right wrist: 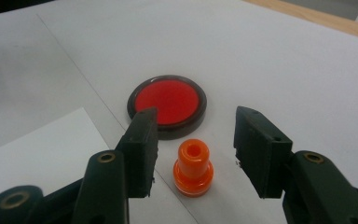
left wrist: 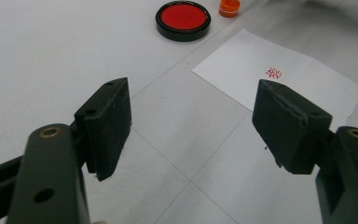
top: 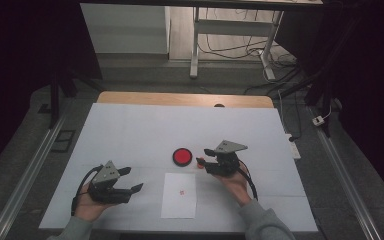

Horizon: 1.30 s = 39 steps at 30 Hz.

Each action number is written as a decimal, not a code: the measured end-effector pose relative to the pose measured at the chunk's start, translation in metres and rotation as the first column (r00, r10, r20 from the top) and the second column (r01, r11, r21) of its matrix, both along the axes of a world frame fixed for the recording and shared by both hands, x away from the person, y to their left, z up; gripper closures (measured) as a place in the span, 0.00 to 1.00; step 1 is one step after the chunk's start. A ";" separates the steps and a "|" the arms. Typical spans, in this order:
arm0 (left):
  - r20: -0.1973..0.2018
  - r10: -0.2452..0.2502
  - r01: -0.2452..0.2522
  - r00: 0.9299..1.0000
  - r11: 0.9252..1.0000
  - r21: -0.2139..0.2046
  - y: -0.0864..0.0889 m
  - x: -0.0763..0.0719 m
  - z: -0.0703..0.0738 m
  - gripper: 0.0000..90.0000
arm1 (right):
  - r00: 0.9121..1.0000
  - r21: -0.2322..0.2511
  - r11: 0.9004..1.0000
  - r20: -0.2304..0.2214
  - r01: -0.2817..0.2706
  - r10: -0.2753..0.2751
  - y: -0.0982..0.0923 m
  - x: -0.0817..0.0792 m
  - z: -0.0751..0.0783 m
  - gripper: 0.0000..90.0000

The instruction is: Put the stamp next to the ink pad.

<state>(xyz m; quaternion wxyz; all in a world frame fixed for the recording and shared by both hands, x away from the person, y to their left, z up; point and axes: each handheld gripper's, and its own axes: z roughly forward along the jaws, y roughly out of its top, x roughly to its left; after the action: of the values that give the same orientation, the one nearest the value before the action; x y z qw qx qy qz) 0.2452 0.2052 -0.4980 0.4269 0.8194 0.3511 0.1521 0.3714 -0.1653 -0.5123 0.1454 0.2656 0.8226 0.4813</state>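
A small orange stamp (right wrist: 193, 168) stands upright on the white table cover, just in front of a round ink pad (right wrist: 168, 100) with a red centre and a black rim. My right gripper (right wrist: 196, 116) is open around the stamp, with a clear gap between each pad and it. In the high view the right gripper (top: 204, 157) is right of the ink pad (top: 182, 156), with the stamp (top: 200, 161) at its tips. My left gripper (left wrist: 193, 93) is open and empty, low over the table at front left (top: 135, 178). A white paper sheet (left wrist: 242, 60) carries a red stamped mark (left wrist: 274, 73).
The paper sheet (top: 179, 195) lies between the two hands near the front edge. The white cover (top: 130, 130) spreads over a wooden table whose far edge (top: 180, 98) shows. Cables and desk legs stand on the floor beyond.
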 end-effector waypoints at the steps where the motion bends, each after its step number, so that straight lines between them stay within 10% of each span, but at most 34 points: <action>1: 0.000 0.002 -0.002 1.000 1.000 0.001 0.000 0.000 0.000 0.32 | 1.000 0.006 1.000 0.001 -0.001 0.001 -0.001 0.000 0.001 0.55; 19: -0.021 0.021 -0.021 1.000 1.000 0.007 0.005 0.002 -0.005 0.32 | 0.999 0.016 1.000 0.053 0.001 -0.002 -0.036 -0.027 0.028 0.51; 39: -0.031 0.022 -0.022 0.999 1.000 0.012 0.010 0.001 -0.007 0.31 | 0.988 0.000 0.990 0.077 0.138 -0.137 -0.144 -0.079 0.021 0.50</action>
<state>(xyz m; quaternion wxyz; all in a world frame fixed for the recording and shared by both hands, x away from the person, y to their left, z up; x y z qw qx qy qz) 0.2458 0.2148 -0.5054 0.4149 0.8202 0.3657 0.1460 0.2925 -0.3097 -0.4914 0.2102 0.3028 0.7974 0.4778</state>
